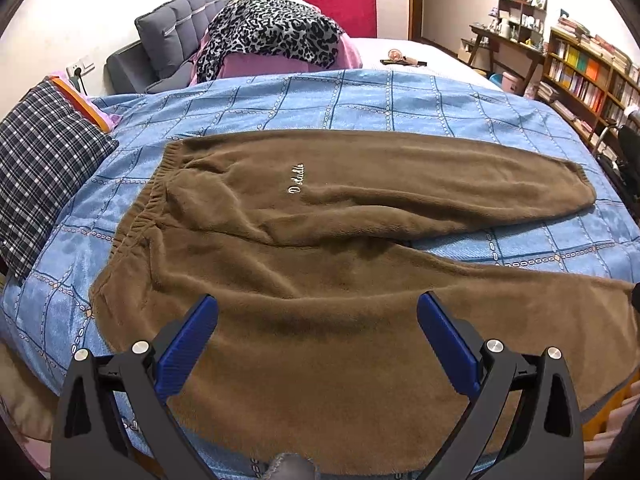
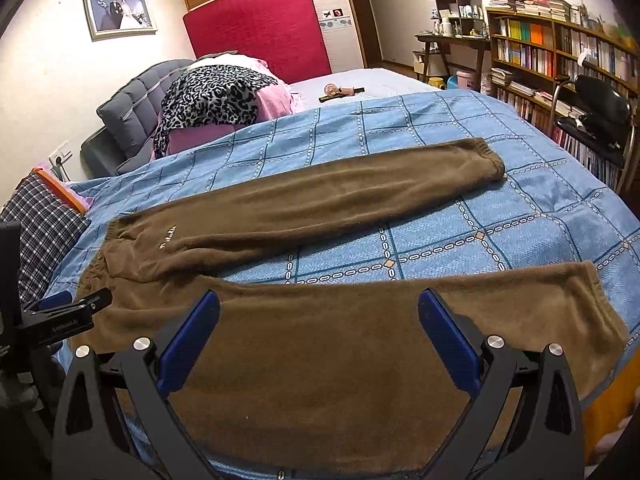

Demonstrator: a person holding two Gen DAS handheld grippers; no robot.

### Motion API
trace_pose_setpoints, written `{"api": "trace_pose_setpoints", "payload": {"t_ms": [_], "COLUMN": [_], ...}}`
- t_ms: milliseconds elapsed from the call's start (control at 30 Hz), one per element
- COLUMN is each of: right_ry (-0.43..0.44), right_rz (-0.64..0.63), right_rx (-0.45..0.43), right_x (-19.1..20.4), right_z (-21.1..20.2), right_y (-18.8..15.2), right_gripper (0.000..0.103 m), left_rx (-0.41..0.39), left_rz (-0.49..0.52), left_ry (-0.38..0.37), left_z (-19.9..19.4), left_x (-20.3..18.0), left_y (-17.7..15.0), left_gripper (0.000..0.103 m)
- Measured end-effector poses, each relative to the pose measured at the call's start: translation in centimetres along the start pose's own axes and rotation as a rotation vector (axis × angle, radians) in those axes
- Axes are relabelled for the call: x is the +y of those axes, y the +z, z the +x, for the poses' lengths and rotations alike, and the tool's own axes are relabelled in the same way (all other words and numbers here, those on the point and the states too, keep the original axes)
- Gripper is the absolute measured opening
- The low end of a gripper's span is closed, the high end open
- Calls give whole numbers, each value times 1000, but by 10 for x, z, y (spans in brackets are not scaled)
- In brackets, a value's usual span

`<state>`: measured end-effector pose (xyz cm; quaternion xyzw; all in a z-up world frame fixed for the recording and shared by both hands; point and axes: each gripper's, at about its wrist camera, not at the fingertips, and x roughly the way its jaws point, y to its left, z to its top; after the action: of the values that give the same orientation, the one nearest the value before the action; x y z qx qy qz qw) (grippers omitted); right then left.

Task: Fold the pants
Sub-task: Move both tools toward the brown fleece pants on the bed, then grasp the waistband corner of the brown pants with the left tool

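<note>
Brown fleece pants (image 1: 320,216) lie flat on a blue checked blanket (image 1: 360,96), waistband at the left, both legs running right and spread apart. They also show in the right wrist view (image 2: 304,200). My left gripper (image 1: 318,312) is open and empty, hovering over the near leg close to the waist end. My right gripper (image 2: 319,312) is open and empty, hovering over the middle of the near leg. The left gripper's fingertip (image 2: 92,300) shows at the left of the right wrist view, near the waistband.
A plaid pillow (image 1: 44,176) lies at the left. A leopard-print cloth (image 1: 268,36) on pink bedding and a grey headboard (image 1: 180,28) sit behind. Bookshelves (image 2: 560,60) and a black chair (image 2: 600,120) stand at the right. The bed's near edge is just below the grippers.
</note>
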<state>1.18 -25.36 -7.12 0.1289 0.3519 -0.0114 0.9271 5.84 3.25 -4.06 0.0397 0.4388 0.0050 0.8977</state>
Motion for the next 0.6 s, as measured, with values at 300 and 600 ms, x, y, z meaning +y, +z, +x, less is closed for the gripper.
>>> {"api": "trace_pose_setpoints", "payload": {"t_ms": [300, 600], "right_ry": [-32, -52], "right_rz": [13, 27], "right_rx": [12, 59], "right_x": [-11, -18], "right_z": [29, 61], "right_y": [0, 11], "right_gripper": [100, 100], "left_rx": [41, 67], "left_rz": [-25, -77], "left_ry": [48, 161], "left_z": [37, 83], "left_x": [21, 68], "left_y": [20, 55], "left_gripper": [98, 98]}}
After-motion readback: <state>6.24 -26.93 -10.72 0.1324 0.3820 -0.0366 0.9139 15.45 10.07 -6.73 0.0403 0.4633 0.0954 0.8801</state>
